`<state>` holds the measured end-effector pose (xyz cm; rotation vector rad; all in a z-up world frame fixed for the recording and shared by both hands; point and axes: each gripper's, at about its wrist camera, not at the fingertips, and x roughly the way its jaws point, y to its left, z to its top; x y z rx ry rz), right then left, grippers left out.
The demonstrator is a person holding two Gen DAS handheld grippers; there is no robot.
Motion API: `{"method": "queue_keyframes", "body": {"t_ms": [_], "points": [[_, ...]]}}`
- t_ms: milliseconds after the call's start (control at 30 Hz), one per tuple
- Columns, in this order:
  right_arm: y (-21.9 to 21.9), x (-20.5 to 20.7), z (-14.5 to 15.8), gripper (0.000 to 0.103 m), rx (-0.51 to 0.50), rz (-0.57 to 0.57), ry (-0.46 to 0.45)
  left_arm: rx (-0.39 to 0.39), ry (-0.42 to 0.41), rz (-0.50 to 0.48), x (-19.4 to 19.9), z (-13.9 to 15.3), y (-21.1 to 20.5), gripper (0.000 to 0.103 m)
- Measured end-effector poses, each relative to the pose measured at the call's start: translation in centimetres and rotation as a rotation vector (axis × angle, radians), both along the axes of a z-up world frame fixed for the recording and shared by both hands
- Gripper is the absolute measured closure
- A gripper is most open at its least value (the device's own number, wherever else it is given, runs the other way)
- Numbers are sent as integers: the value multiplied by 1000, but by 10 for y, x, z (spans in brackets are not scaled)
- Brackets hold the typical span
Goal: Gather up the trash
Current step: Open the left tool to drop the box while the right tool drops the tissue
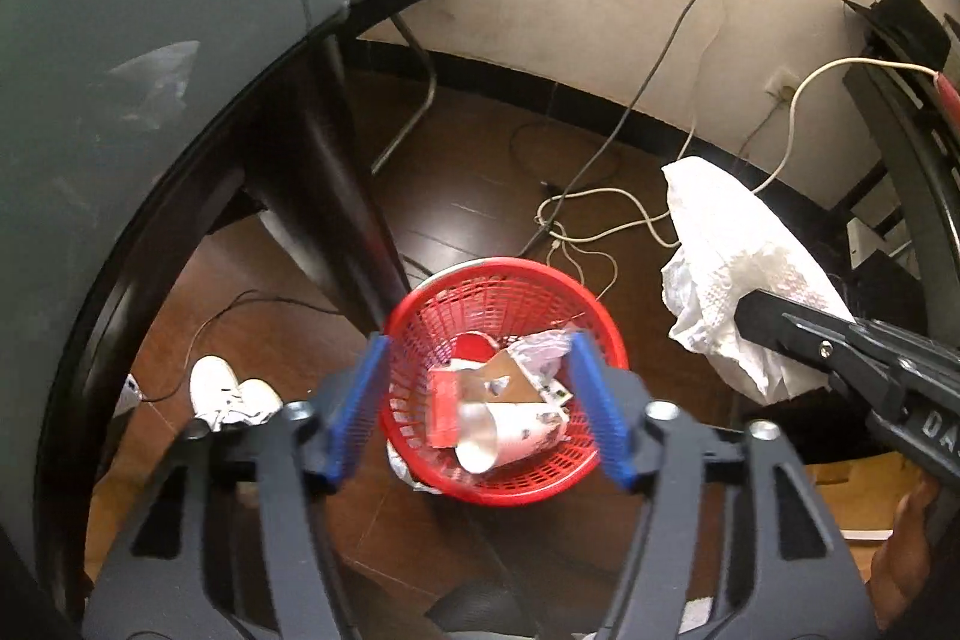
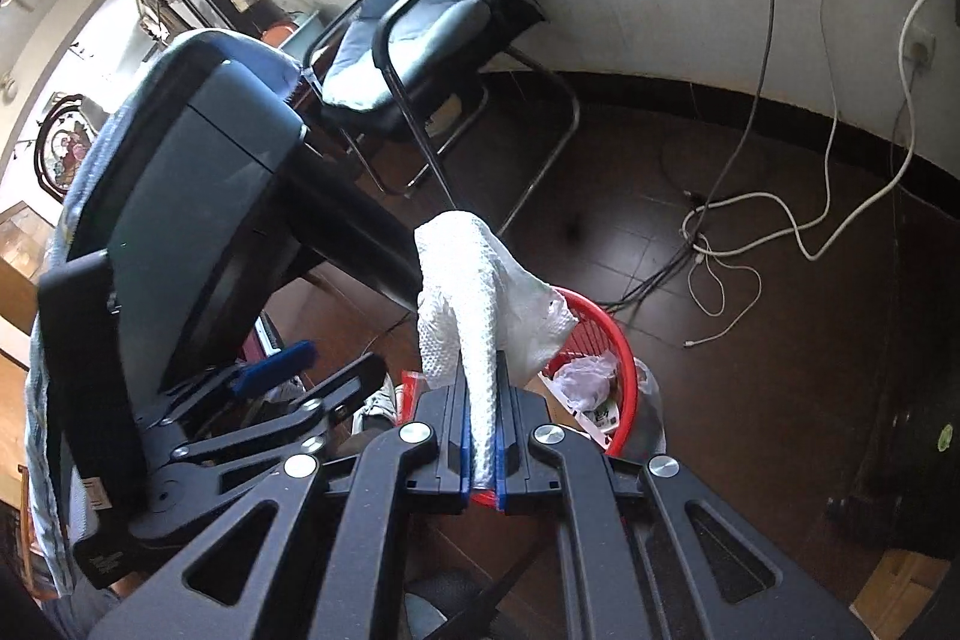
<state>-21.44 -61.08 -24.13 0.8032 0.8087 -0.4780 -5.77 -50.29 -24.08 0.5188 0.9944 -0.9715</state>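
A red mesh basket (image 1: 420, 322) stands on the brown floor, directly below my left gripper (image 1: 477, 346). That gripper is open, its blue pads (image 1: 372, 370) apart with nothing between them. Inside the basket lie a white paper cup (image 1: 510, 439), a red wrapper (image 1: 444, 412), cardboard and crumpled plastic. To the basket's right my right gripper (image 1: 762, 322) is shut on a white paper towel (image 1: 738, 268). In the right wrist view the towel (image 2: 474, 292) sticks up from the shut right gripper (image 2: 483, 382), above the basket's near rim (image 2: 618, 340). The left gripper's blue pad (image 2: 276, 367) shows at the left.
A grey-topped table (image 1: 120, 100) with a dark leg (image 1: 336, 196) stands left of the basket. A chair with a blue cushion (image 2: 408, 10) is by the wall. Loose cables (image 1: 576, 220) lie on the floor behind the basket, white shoes (image 1: 228, 394) to its left.
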Motion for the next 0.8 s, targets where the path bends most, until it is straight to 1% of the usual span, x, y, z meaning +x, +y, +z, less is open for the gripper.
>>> {"method": "queue_keyframes", "body": {"t_ms": [67, 133, 267, 367, 433, 667, 700, 733, 767, 800], "points": [[0, 1, -2, 97, 3, 0, 7, 6, -10, 13, 3, 2, 8, 26], [0, 3, -5, 97, 4, 2, 17, 21, -22, 17, 3, 2, 18, 22], [2, 9, -13, 97, 7, 19, 53, 44, -63, 23, -2, 2, 34, 16], [4, 18, -22, 97, 10, 38, 93, 75, -105, 15, -9, -1, 46, 14], [3, 29, -33, 97, 12, 53, 126, 92, -97, 11, -10, -5, 57, 13], [-3, 61, -67, 93, 16, 91, 225, 157, -41, 27, -3, -28, 67, 11], [-4, 67, -73, 85, 15, 101, 243, 164, -34, 33, -3, -31, 66, 11], [-5, 72, -78, 74, 13, 106, 252, 168, -29, 35, -5, -34, 67, 11], [-6, 76, -84, 52, 6, 105, 264, 174, -22, 38, -4, -36, 66, 11], [-7, 79, -91, 42, -7, 100, 287, 182, -17, 39, -3, -38, 65, 11]]}}
